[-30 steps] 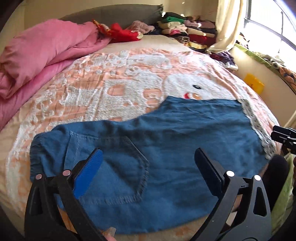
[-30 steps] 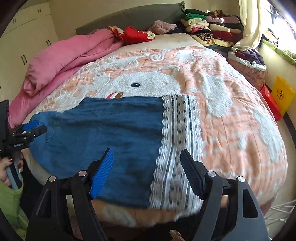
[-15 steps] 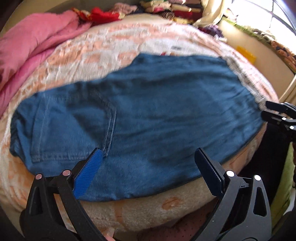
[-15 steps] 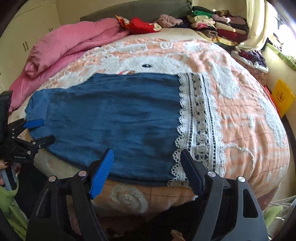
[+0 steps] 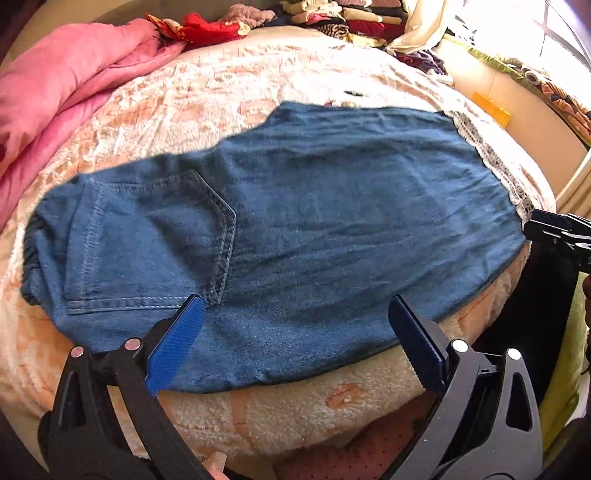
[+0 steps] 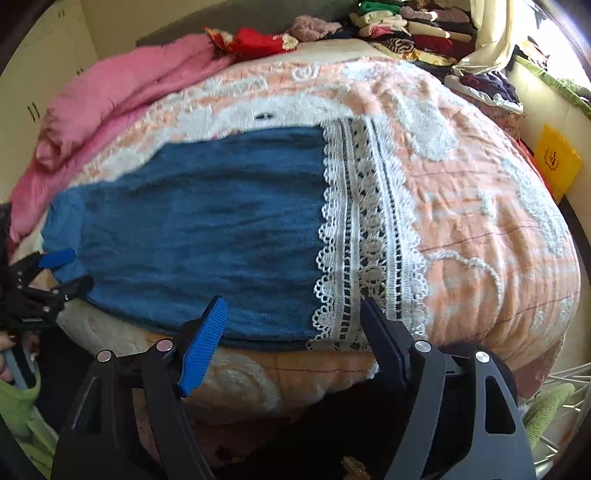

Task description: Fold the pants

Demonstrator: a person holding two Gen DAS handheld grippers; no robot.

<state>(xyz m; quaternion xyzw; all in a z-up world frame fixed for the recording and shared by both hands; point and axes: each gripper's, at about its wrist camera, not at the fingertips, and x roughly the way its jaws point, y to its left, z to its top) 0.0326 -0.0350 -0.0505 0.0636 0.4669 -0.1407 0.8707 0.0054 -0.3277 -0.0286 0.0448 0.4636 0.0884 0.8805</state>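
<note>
Blue denim pants (image 5: 295,236) lie flat across the near edge of a bed covered by a peach-and-white blanket (image 5: 207,96), already doubled leg over leg, with the elastic waistband at nine o'clock in the left wrist view and the white lace hem (image 6: 365,236) at three o'clock.

At far left, a pink quilt (image 5: 62,85) is heaped at ten o'clock, well clear of the garment. The back pocket (image 5: 155,240) faces up near the waistband. The left gripper (image 5: 295,314) hovers over the pants' near edge at six o'clock, jaws wide apart and nothing between them.

Further right, the right gripper (image 6: 293,314) hangs just above the seam where denim meets lace, likewise spread wide and empty. A stack of folded clothes (image 6: 413,29) sits at one o'clock by the headboard, and a yellow box (image 6: 557,162) stands off the bed at three o'clock.

The step appears to be taking hold of the near edge ahead of the next fold. Doing it well likely means pinching both denim layers together, not the blanket beneath, with the right jaws catching lace and denim alike, and lifting both ends evenly so the pants stay aligned.
</note>
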